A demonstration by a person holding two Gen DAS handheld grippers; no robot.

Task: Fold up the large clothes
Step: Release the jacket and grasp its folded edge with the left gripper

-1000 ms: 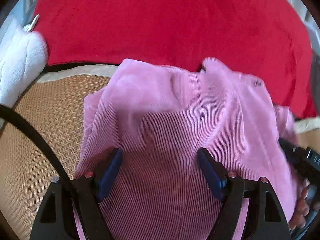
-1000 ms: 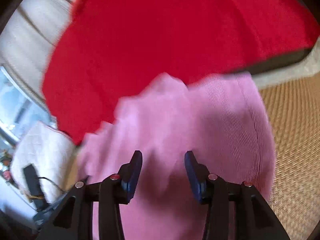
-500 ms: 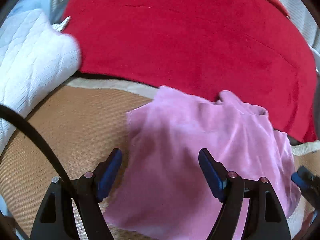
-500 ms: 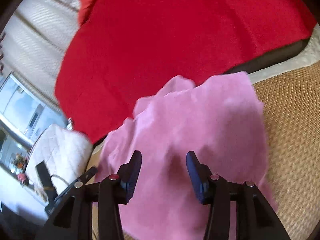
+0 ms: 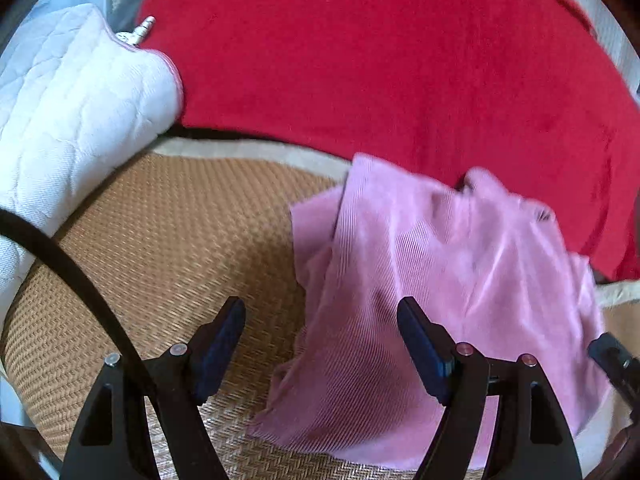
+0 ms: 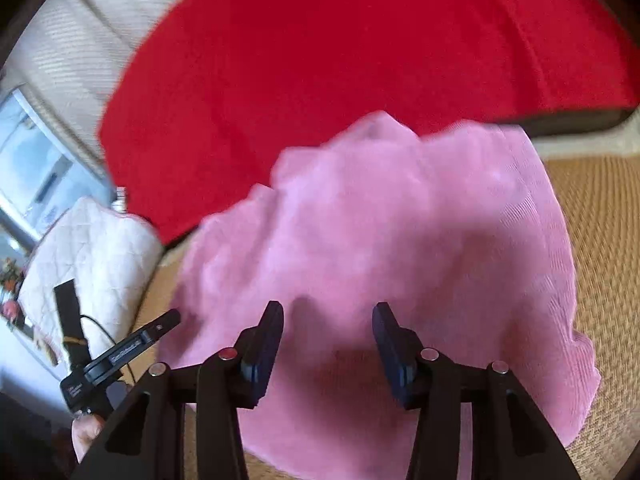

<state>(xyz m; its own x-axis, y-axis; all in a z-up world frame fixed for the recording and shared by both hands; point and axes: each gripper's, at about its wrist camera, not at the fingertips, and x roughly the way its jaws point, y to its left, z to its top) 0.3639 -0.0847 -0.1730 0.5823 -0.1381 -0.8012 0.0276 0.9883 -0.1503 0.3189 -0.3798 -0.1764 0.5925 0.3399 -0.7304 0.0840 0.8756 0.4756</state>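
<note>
A folded pink ribbed garment [image 5: 432,280] lies on the woven tan mat [image 5: 168,232], its far edge against a red blanket [image 5: 380,60]. My left gripper [image 5: 320,344] is open and empty, held above the mat at the garment's left edge. My right gripper [image 6: 326,340] is open and empty, held above the garment [image 6: 400,232]. The left gripper also shows at the lower left of the right wrist view [image 6: 120,352].
A white quilted pillow [image 5: 68,112] lies at the left, also in the right wrist view [image 6: 88,260]. The red blanket [image 6: 360,52] covers the back. A black cable [image 5: 68,268] crosses the left wrist view. Bare mat [image 6: 600,240] lies right of the garment.
Both grippers have pulled back from the pink garment. The left one has shifted left, so more bare mat and the pillow show. The garment lies still.
</note>
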